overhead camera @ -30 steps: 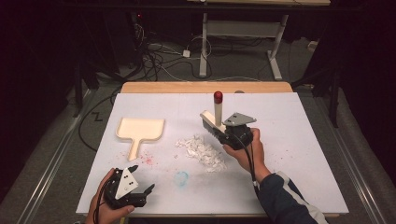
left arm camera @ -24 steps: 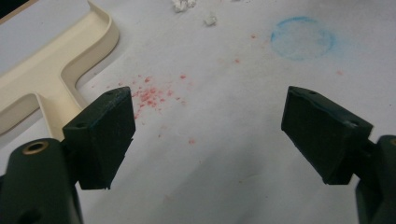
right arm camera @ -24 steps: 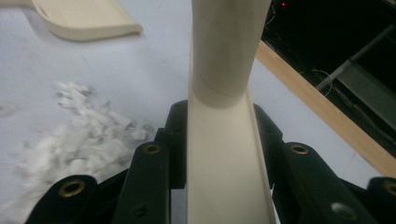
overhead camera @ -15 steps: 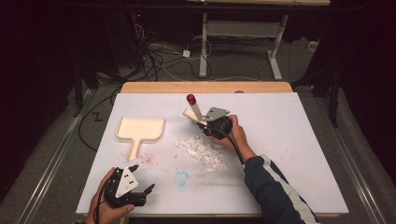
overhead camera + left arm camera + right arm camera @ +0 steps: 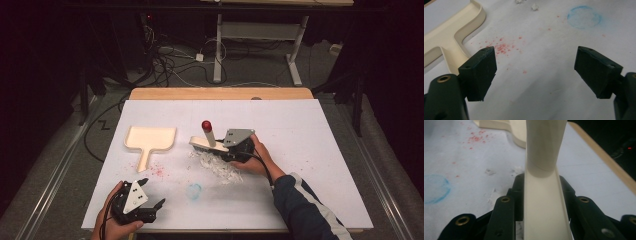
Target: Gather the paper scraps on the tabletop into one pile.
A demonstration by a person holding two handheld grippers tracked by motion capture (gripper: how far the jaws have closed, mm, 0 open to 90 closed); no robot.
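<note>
A cream brush (image 5: pixel 208 136) with a red knob on its handle stands tilted at the left edge of a pile of white paper scraps (image 5: pixel 220 166). My right gripper (image 5: pixel 221 148) is shut on its handle; the right gripper view shows the cream handle (image 5: pixel 543 182) clamped between the black jaws. A cream dustpan (image 5: pixel 150 138) lies flat to the left of the brush, handle toward me. My left gripper (image 5: pixel 153 194) rests near the table's front left edge, open, with bare paper between its jaws (image 5: pixel 536 67). The dustpan handle (image 5: pixel 450 40) lies just beyond its left jaw.
White paper (image 5: pixel 310 140) covers the table. It bears a blue drawn circle (image 5: pixel 194 190) and red specks (image 5: pixel 158 171) between the dustpan and my left gripper. The wooden table edge (image 5: pixel 220 93) runs along the back. Cables and a desk frame lie on the floor beyond.
My right gripper has carried the brush leftward and then down to the scrap pile, tilting it from upright. The left gripper has stayed in place.
</note>
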